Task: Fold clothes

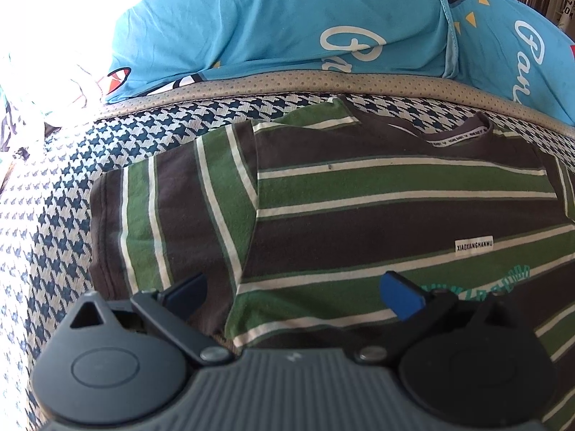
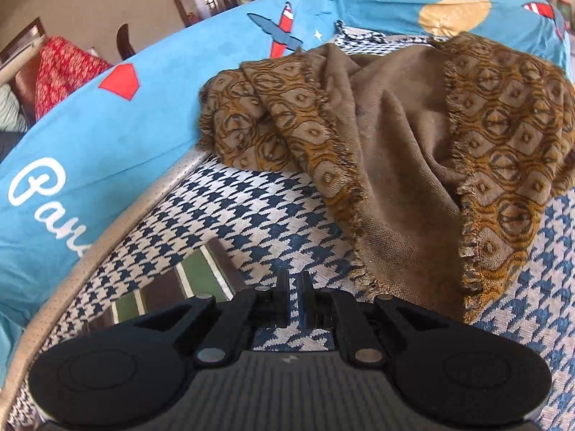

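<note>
The striped shirt (image 1: 359, 208) — brown, green and white — lay flat on a blue-and-white houndstooth cover (image 1: 54, 215), its neckline toward a beige dotted edging band (image 1: 287, 80) and one sleeve spread to the left of the left wrist view. Behind the band rose a bright blue cushion (image 1: 269, 18) printed with white script, yellow triangles and red shapes. The room showed only at the margins: in the right wrist view a beige wall, a dark wooden door frame and a red patterned fabric (image 2: 64, 68) far left, with greenery at the top right.

A small white tag on the shirt read "XIAOXIANGHANMU" (image 1: 473, 246); the neck tape carried repeated lettering too small to read. Teal print on the chest sat partly behind the left gripper (image 1: 294, 294) and could not be made out. The cushion's script was cut off, showing roughly "Par".

The left gripper's fingers (image 1: 402, 298) stood released, spread wide over the shirt's lower left part, gripping nothing. The right gripper (image 2: 294, 294) was clenched, fingers nearly touching, with nothing visible between them, over bare houndstooth; a corner of the striped shirt lay just to its left. Beyond it a brown fringed scarf (image 2: 413, 161) with an orange-gold pattern lay crumpled against the cushion — its right side ran out of frame.
</note>
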The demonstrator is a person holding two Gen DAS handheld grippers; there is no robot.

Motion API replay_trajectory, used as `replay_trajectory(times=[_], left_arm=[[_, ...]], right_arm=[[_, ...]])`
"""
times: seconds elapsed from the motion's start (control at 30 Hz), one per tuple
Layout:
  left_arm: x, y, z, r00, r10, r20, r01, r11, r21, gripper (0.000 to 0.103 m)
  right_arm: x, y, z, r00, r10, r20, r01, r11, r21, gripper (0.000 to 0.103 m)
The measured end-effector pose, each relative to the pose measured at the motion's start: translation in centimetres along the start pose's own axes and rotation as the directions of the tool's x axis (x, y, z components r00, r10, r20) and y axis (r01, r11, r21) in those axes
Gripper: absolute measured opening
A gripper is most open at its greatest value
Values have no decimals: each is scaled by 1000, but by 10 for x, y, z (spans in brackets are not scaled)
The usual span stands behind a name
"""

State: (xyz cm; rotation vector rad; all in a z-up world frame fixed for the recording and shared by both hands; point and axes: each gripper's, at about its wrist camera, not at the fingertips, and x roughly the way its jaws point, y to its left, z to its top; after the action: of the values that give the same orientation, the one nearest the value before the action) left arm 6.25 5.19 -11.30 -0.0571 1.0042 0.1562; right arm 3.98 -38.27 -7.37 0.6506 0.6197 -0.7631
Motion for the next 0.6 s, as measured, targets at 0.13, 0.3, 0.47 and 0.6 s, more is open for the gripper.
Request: replay_trajectory(times=[0.13, 0.3, 0.47, 0.6], left_arm=[[-1, 0, 0, 1000, 3, 4, -3, 1000, -2, 103], [-3, 0, 0, 1000, 7, 9, -7, 1000, -4, 103], [-4, 2, 0, 1000, 12, 14, -12, 1000, -9, 103], [-5, 4, -1, 1000, 19, 16, -18, 1000, -17, 103]], right_arm=[[-10, -1, 2, 996, 91, 2, -91, 995, -28, 7], [-24, 11, -1, 962, 269, -52, -273, 957, -96, 7], [-34, 29, -13, 954, 282, -106, -298, 932, -208, 13], [-33, 35, -22, 949, 281, -145, -309, 921, -237, 22]])
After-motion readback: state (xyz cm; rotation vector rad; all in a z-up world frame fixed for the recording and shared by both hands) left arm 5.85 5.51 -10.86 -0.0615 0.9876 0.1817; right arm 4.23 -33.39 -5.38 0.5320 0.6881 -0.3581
